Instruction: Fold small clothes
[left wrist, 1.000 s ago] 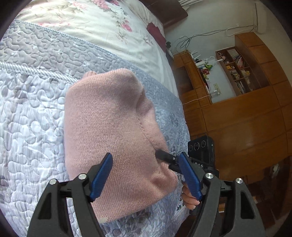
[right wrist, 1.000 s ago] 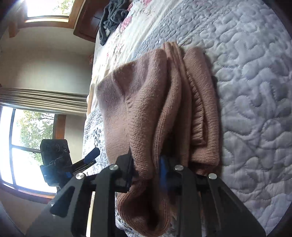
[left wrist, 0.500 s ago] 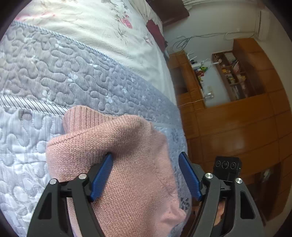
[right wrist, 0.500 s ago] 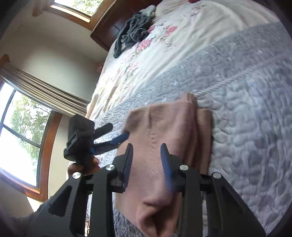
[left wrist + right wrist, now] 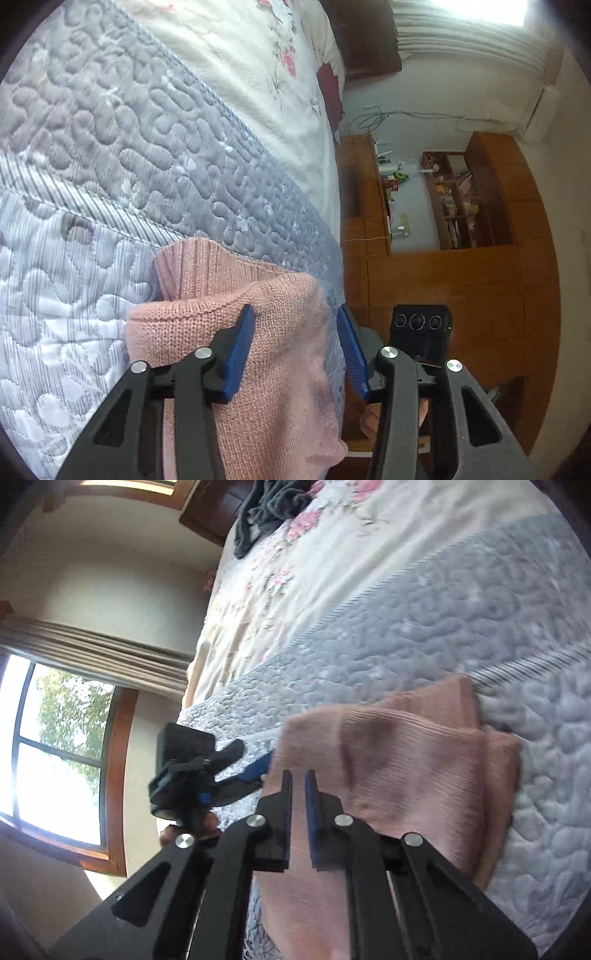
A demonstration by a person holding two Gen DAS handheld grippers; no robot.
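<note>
Pink knit sweater (image 5: 266, 369) lies folded in layers on grey quilted bedspread (image 5: 110, 155), near bed edge. Ribbed hem protrudes at far end of fold.

Left gripper (image 5: 293, 343): blue pads set wide apart, straddling sweater's upper layer; no clamping evident.

Right gripper (image 5: 298, 794): pads drawn close, narrow gap between them, nothing visibly held. Poised above sweater; contact with fabric possibly none, view blurred.

Dark garment (image 5: 269, 506) lies well apart at far end of bed.
</note>
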